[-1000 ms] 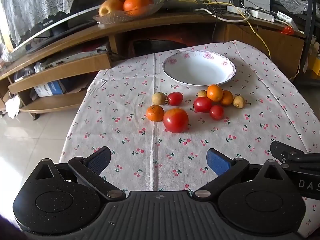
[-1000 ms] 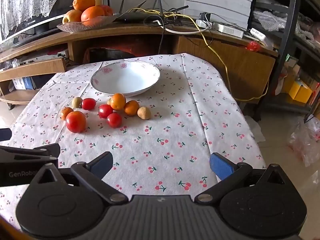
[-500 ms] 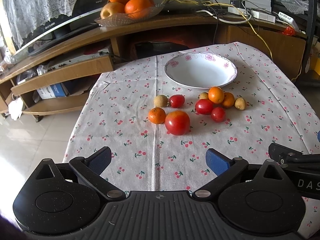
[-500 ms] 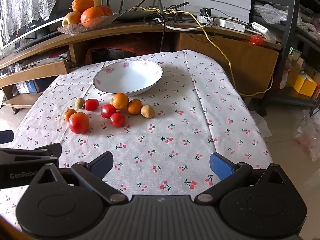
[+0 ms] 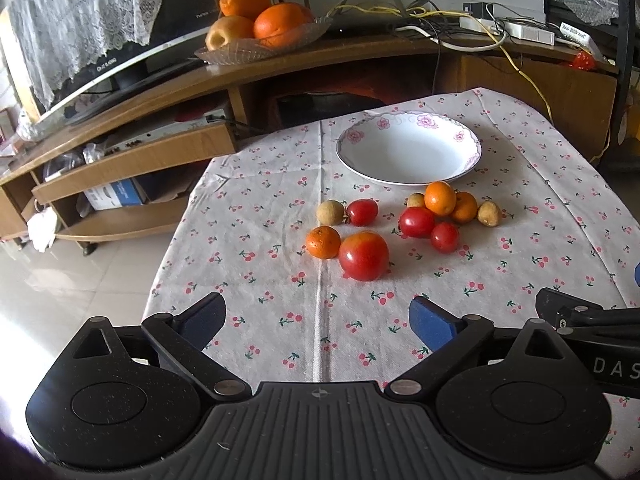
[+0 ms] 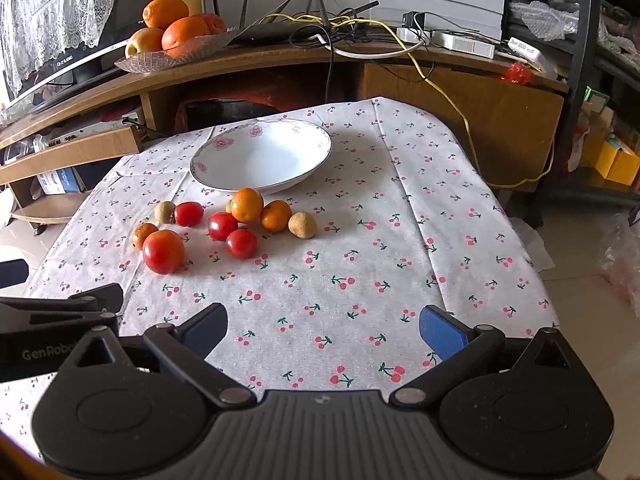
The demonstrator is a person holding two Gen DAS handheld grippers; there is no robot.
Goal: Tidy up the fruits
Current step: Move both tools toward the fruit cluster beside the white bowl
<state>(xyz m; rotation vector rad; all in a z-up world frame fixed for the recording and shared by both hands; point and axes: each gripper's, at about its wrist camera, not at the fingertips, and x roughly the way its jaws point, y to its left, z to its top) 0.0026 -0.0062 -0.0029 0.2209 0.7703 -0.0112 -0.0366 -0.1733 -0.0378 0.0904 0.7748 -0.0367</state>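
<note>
A cherry-print tablecloth covered the table. Beyond it ran a wooden TV stand, a lace-draped television far left, tangled cables far right, and a yellow box sat right.

Small brown fruit half hidden behind an orange.
</note>
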